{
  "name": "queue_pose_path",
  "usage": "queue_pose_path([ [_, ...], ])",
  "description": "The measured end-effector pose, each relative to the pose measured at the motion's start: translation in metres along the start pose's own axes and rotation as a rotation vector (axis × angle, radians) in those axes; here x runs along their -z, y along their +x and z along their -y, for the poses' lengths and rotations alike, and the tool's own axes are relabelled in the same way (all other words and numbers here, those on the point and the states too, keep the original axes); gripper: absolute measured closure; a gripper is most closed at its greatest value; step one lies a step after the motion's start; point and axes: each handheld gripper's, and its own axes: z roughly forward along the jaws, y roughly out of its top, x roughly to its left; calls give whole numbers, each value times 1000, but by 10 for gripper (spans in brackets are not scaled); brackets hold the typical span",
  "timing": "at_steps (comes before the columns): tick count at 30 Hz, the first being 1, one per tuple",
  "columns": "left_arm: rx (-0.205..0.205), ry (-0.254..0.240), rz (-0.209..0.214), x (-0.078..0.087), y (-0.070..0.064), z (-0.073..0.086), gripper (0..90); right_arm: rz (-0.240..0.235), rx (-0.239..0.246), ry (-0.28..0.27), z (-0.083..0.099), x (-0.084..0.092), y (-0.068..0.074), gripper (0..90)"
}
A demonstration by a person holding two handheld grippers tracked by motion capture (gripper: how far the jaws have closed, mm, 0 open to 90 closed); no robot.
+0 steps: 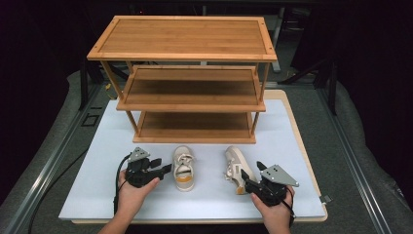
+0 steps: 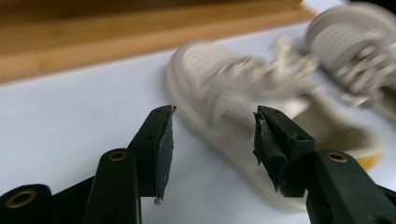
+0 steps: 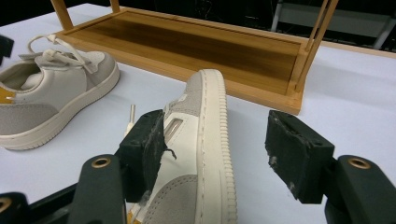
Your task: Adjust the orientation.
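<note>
A dark room surrounds the white tabletop [image 1: 97,161], where a three-tier wooden shelf [image 1: 182,44] stands at the back. In front lie two beige shoes. The left claw [image 1: 165,169] gapes wide beside the upright shoe [image 1: 184,168]. The right claw [image 3: 217,144] straddles the tipped shoe [image 3: 205,154], its sole edge up, pads apart.

Black claws [image 1: 165,169] with brass screws, grey triangular plates, trailing black cables.
</note>
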Motion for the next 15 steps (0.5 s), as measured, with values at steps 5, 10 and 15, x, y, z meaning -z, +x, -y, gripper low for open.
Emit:
queue_pose_path([
  [5, -40, 3, 31, -5, -15, -4, 479, -2, -6, 0, 0, 0, -1, 375],
  [10, -95, 78, 3, -28, -21, 1, 473, -2, -2, -1, 1, 0, -1, 375],
  [15, -104, 105, -17, -34, -18, -1, 504, 1, -6, 12, 2, -3, 0, 375],
])
